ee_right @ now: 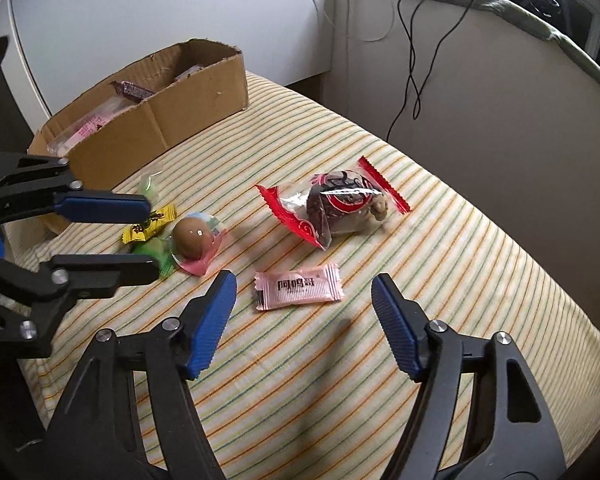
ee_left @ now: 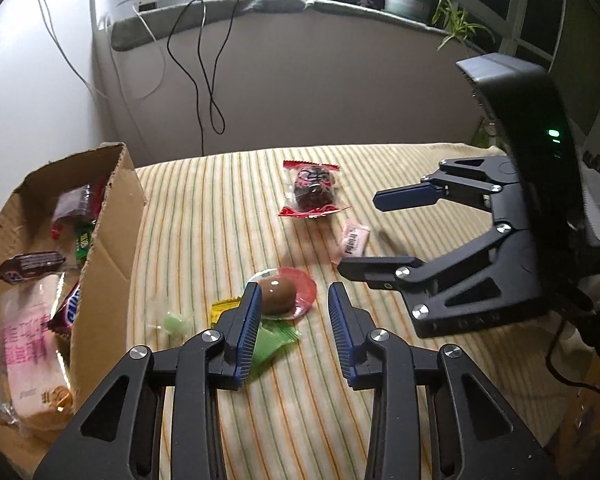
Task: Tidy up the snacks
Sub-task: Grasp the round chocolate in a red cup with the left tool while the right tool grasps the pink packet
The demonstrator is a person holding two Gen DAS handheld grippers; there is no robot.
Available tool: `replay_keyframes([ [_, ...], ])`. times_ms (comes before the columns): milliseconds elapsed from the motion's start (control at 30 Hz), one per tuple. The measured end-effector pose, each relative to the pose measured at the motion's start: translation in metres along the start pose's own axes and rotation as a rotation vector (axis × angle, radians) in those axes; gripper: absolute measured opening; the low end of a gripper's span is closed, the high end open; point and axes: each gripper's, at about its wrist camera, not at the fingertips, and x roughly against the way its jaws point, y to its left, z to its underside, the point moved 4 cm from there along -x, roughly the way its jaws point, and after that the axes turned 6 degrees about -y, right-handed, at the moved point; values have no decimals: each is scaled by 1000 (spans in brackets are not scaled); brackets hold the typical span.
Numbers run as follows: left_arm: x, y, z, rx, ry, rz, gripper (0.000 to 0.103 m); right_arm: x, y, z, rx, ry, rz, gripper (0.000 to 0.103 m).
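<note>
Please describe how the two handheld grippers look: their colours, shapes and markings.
Both the left gripper and the right gripper are black angular linkages with silver bolts and blue ribbed fingertip pads. The right one carries a curved black housing with a green light.

Matt striped woven cloth [ee_right: 380,360] covers the table. Rough corrugated cardboard box [ee_right: 152,120] far left. Glossy plastic-wrapped egg [ee_right: 192,240]; shiny crinkled pink wrapper [ee_right: 298,286] nearby.

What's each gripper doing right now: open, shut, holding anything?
Left gripper: open, holding nothing; jaws around the wrapped brown egg, pads not pressing it.
Right gripper: open, empty; above the pink packet.
</note>
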Motion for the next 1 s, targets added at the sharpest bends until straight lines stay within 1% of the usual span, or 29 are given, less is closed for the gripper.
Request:
replay_keyframes([
  [100, -7, 6, -1, 10, 13, -9, 33, -6, 1, -1, 15, 8, 3, 72],
  [167, -11, 9, 0, 14, 22, -13, 33, -13, 1, 0, 20, 24, -1, 64],
  [200, -13, 10, 1, 15, 29, -15, 33, -17, 1, 1, 23, 33, -1, 63],
  [300, -19, 11, 3, 10, 45, -14, 33, -20, 1, -1, 22, 28, -5, 63],
  [400, -25, 11, 5, 7, 54, -10, 33, -20, 2, -1, 23, 26, -5, 61],
  [467, -27, 10, 6, 2, 56, -10, 33, -19, 2, -1, 24, 27, -6, 54],
  [567, -26, 9, 6, -11, 50, -12, 32, -18, 3, -1, 25, 30, -8, 47],
  [600, -26, 9, 7, -13, 47, -15, 25, -16, 4, 0, 26, 31, -8, 45],
  [667, -25, 8, 7, -14, 43, -16, 25, -15, 4, 0, 25, 32, -3, 39],
  [867, -24, 3, 9, -26, 36, -9, 25, -8, 4, 3, 6, 28, 13, 34],
  [1000, -24, 1, 10, -16, 33, 6, 25, -3, 4, 7, 7, 25, 26, 33],
])
